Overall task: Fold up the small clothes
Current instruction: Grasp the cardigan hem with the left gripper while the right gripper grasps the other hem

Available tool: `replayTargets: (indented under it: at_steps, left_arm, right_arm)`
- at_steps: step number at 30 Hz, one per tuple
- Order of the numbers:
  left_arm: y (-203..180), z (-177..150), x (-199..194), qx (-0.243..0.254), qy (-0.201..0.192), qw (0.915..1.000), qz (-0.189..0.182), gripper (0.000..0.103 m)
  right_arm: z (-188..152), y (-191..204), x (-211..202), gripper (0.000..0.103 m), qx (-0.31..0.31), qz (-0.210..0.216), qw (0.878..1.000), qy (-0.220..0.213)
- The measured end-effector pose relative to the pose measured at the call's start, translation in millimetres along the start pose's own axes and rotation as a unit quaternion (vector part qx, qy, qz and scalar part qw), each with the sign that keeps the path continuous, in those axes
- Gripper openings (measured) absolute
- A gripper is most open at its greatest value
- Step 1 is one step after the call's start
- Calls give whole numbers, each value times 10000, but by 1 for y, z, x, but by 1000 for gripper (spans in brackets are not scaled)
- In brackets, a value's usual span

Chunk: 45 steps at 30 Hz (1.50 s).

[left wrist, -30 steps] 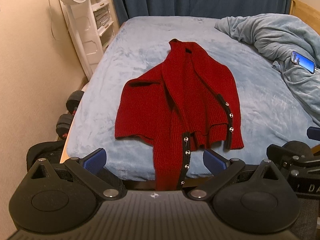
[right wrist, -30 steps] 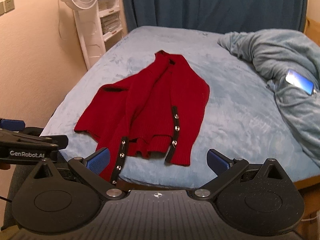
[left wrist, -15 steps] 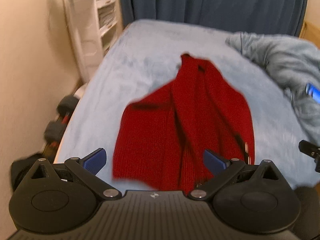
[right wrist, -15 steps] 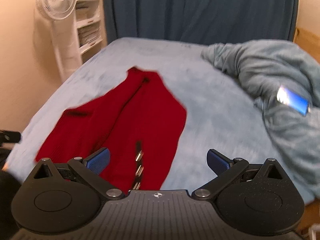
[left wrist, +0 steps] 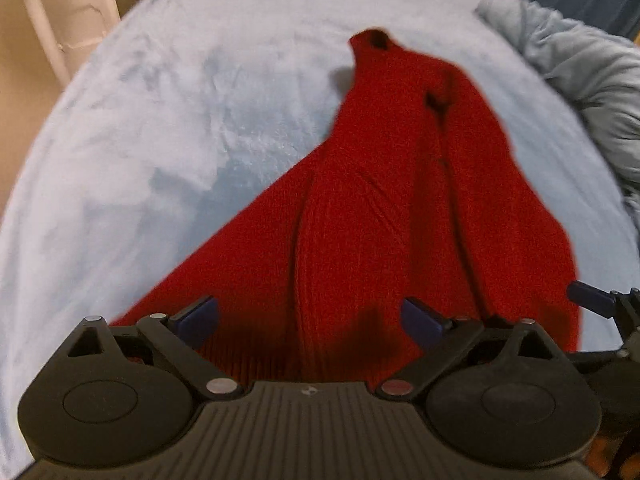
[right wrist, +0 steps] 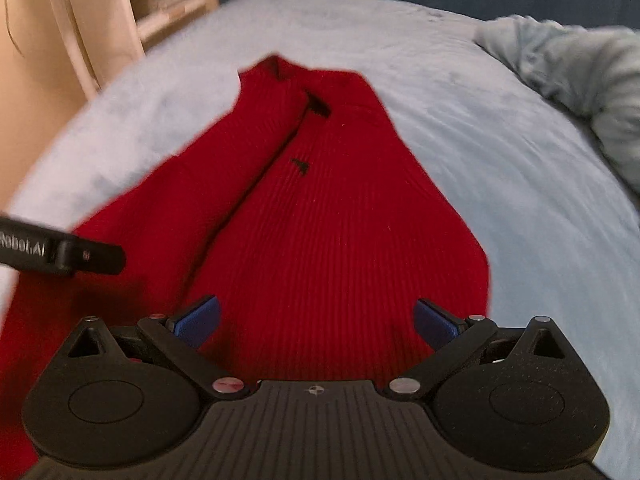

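Lying flat on the bed (left wrist: 168, 128): red cardigan (left wrist: 380, 208), collar at the far end, hem nearest the tongs and hidden under both bodies. Long axis running straight away from the viewer, collar to hem, tilted slightly left-to-right in the right wrist view.

Left gripper (left wrist: 310, 318): jaws wide apart, just been closing by a small amount, nothing between the pads; knit lying below and ahead, no contact evident. Poised over the left half of the near end, beside a lengthwise fold.

Right gripper (right wrist: 316, 320): jaws wide apart, nothing clamped. Poised over the right half of the near end, close to the garment's right edge.

Both tongs side by side across the short axis, each about equally near the hem; neither clearly the closer. Left tool's tip visible at the left margin of the right wrist view.

Judgement: approach stage, no fold begun; coming move likely a paired pinch at the near hem corners. Crumpled blanket (right wrist: 568, 76) well apart, far right.
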<state>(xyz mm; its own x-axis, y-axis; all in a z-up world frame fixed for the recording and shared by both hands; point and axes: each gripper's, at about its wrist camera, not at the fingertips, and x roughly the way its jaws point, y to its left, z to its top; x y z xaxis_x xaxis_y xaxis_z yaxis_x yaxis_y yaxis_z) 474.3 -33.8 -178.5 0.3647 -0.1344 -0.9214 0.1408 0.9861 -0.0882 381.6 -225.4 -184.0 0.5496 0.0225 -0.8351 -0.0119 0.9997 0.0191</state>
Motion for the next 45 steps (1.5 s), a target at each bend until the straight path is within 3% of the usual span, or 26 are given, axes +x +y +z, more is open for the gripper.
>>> replayTargets:
  at_steps: [1,2,3,4,5,6,8,12,14,19,23,29,32,35,37,40,42,45]
  left_arm:
    - [2,6,11,-35,101,9999,-74,91]
    - [0,12,20,-65,215,9996,-147,55]
    - [0,15,24,-31,267,9995,-169,17]
    - [2,16,20,-15,222,9996,-196,17]
    - [3,15,11,26,56,9998,-186,6]
    - [5,15,-1,87,-171,9996,-193,7]
    - [9,15,-26,187,-562,9982,-54,7]
    - [27,13,-82,419,-1220,9896,635,7]
    - [39,5,-120,440,-1614,9798,1095,7]
    - [66,-34,-232,317,-2556,9498,1775,6]
    - [84,-74,-327,97,-3349,9235,1869,6]
    - [79,-139,-458,-47,-4462,8790,1680,6]
    - [79,-157,-508,-156,-4874,8608,1455,6]
    - [73,-157,-537,-161,-5085,8509,1312,6]
    - [70,-148,-541,-67,-5169,8457,1324,6]
    - [55,-130,-532,134,-5116,8462,1487,6]
    - [45,-103,-505,262,-4891,8577,1561,6]
    - [30,-33,-424,398,-4254,8884,1678,6]
  right_arm:
    - [4,6,15,97,-147,-145,9998,59]
    - [6,10,31,90,-347,-382,9985,155]
    - [5,11,41,62,-545,-672,9959,271]
    - [5,8,45,29,-607,-762,9947,323]
    - [5,1,39,15,-443,-525,9972,278]
    - [6,-9,25,12,-147,-296,9994,123]
    - [12,-20,-7,7,-132,-311,9989,-313]
    - [13,-46,-91,6,-737,-1223,9789,-1461]
    - [12,-67,-142,6,-577,-1678,9655,-1908]
    - [-21,-94,-279,6,42,-1905,9349,-2993]
    - [-67,-97,-377,6,308,-1848,9037,-3850]
    - [-132,-79,-514,6,254,-1730,8378,-5173]
    - [-146,-80,-558,6,203,-1642,8114,-5606]
    - [-145,-95,-584,6,286,-1514,7951,-5866]
    - [-134,-105,-589,6,400,-1414,7924,-5921]
    - [-114,-120,-570,6,466,-1411,7993,-5823]
    - [-90,-128,-545,6,516,-1412,8137,-5615]
    - [-37,-150,-472,6,694,-1401,8517,-5002]
